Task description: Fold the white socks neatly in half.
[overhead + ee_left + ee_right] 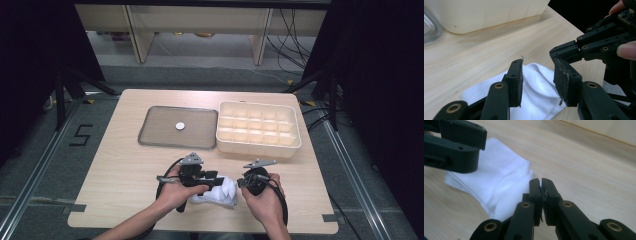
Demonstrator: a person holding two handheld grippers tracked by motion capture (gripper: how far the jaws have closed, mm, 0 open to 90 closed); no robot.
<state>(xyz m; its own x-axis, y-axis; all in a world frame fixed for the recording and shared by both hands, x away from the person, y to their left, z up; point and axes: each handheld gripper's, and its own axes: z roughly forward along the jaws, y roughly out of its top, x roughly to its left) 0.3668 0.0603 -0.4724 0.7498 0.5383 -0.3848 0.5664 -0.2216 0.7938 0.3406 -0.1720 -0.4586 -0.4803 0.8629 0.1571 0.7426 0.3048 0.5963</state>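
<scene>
White cloth (220, 192) lies folded at the table's (125, 170) near edge between our grippers — our left gripper (537, 82) hovers over it, jaws spread and empty, while our right gripper (541, 195) is pressed together at its edge. Beyond sit a grey tray (160, 131) and a cream divided box (258, 145).

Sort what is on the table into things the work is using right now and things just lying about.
In use:
- white cloth, folded, on the table edge near the person
- left hand-held gripper, jaws apart over the cloth
- right hand-held gripper, jaws together beside the cloth

Lying about:
- grey tray
- white disc on the tray
- cream divided box
</scene>
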